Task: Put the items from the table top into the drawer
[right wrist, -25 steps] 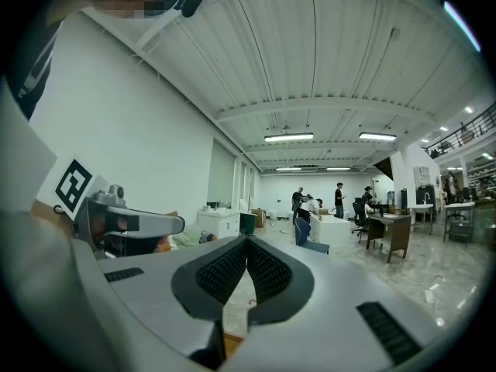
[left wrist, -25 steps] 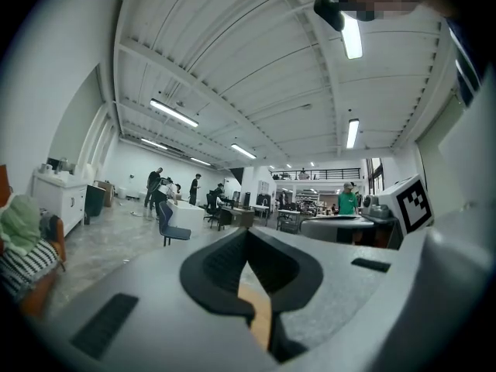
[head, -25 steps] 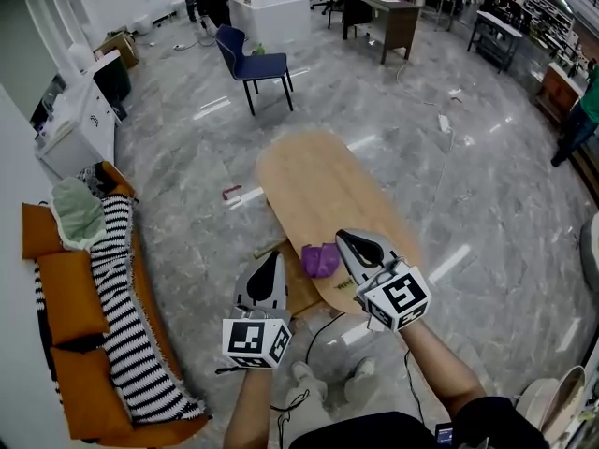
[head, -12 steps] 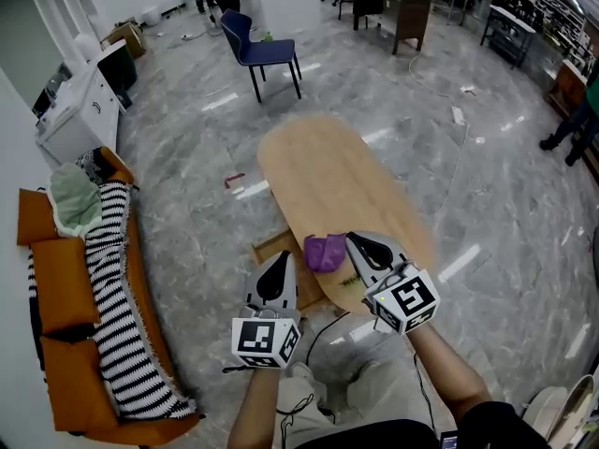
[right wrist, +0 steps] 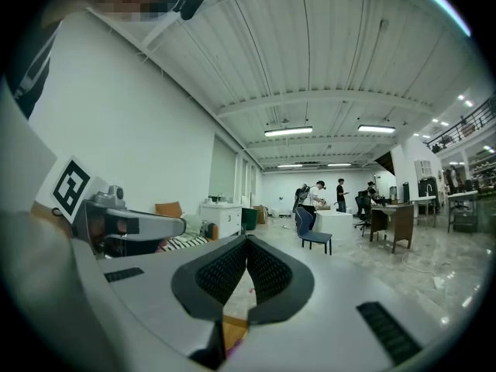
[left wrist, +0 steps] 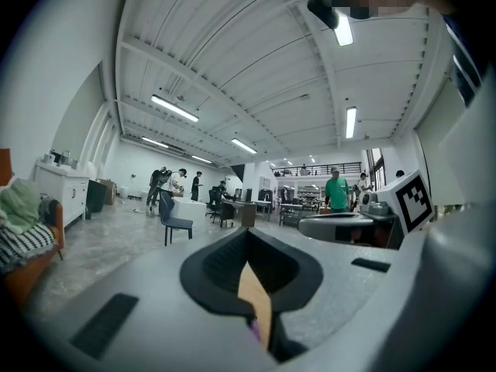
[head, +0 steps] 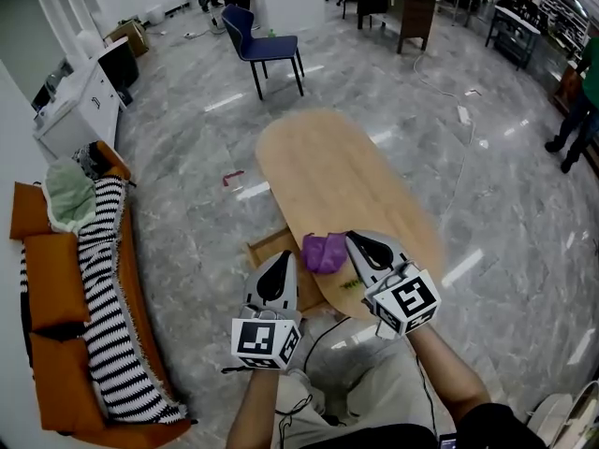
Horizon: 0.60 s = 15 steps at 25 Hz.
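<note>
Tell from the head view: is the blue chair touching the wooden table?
No; the blue chair stands apart from the wooden table, with bare floor between them.

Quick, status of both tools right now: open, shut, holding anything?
Left tool: closed, nothing held.
Right tool: closed, nothing held.

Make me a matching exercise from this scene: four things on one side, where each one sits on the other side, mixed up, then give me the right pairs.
Things:
1. purple cloth
2. chair
3. sofa
4. drawer

Places:
A. far left, with a striped blanket on it
B. on the near end of the table
C. pulled out below the table's near end
D. on the floor beyond the table's far end

Pairs: 1-B, 2-D, 3-A, 4-C
</note>
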Tool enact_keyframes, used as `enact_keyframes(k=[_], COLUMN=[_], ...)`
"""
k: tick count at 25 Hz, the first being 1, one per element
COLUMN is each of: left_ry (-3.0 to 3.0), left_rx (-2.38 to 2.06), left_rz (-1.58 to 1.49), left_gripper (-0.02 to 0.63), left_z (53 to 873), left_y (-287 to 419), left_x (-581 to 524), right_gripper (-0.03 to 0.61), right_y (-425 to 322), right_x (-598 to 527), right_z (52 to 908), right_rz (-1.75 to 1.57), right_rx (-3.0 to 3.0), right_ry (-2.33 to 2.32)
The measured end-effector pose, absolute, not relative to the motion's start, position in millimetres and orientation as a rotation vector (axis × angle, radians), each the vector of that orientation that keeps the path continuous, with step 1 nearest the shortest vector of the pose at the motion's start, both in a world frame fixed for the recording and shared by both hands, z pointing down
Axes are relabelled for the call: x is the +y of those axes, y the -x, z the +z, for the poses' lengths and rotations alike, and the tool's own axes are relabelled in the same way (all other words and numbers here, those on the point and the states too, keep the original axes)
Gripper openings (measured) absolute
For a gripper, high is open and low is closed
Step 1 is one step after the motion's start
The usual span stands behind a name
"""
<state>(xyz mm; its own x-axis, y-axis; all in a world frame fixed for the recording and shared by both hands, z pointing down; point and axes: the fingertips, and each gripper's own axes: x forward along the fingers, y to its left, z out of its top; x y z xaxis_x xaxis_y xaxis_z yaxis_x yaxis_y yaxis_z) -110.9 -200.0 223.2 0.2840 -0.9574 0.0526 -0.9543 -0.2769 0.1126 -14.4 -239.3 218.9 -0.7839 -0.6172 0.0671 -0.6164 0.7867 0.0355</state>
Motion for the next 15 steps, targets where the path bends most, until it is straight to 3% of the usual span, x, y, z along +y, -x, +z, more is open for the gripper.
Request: enact_keyframes(k=[15], left_ry=[-2.431], left_rx=[-1.826], left_rz=[-0.055], left_gripper=[0.005], left_z=[305], left_y=[116], left_x=[-221], right_gripper=[0.017], right_y=[16], right_x=[-264], right_z=[303], right_rz=[-0.048], right_rx=[-2.906], right_ry=[-1.017])
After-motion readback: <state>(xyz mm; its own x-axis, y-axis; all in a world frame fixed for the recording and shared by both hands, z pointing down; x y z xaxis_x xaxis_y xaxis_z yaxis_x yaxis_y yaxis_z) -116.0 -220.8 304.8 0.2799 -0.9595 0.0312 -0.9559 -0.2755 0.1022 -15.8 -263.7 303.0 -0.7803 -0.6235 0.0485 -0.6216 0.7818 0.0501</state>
